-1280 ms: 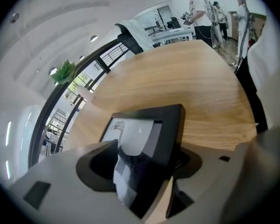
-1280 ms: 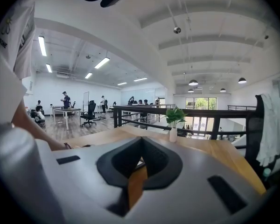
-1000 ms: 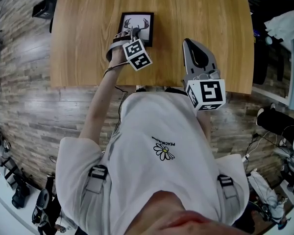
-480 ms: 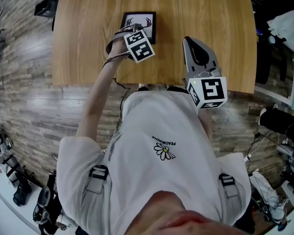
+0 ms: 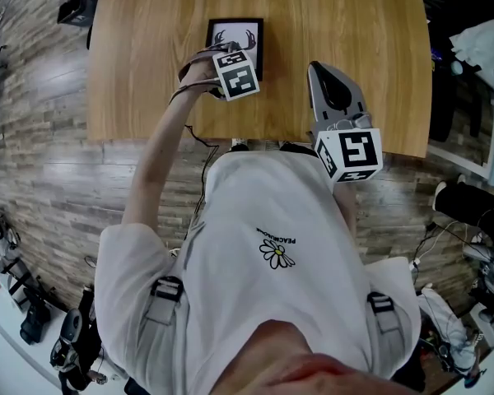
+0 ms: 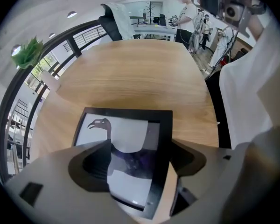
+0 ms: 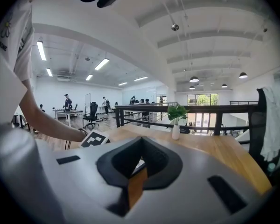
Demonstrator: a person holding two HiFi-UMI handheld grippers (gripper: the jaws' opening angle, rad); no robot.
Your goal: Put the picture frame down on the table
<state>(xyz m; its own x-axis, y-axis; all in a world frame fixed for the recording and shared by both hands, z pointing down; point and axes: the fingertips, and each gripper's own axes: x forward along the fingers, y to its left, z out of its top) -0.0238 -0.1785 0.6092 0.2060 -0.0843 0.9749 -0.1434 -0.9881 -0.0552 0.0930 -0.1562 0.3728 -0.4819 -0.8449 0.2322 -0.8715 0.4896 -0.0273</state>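
The black picture frame (image 5: 237, 34) with a white antler print lies flat on the wooden table (image 5: 148, 56). My left gripper (image 5: 228, 57) points steeply down over the frame's near edge. In the left gripper view the frame (image 6: 130, 134) reaches between the two jaws, and the left gripper (image 6: 140, 160) has just been opening its jaws, which now stand wide and open around it. My right gripper (image 5: 315, 67) rests near the table's front edge to the right, apart from the frame, its jaws together in a point. In its own view the right gripper (image 7: 141, 143) holds nothing.
The table's front edge (image 5: 255, 141) runs just below both grippers, with wood floor beyond it. A small white vase with a green plant (image 7: 176, 125) stands at the far side of the table. Chairs and desks stand around the room.
The left gripper's marker cube has shifted a little farther over the frame and tipped steeper. The frame stays lying on the table. The right gripper has not moved.
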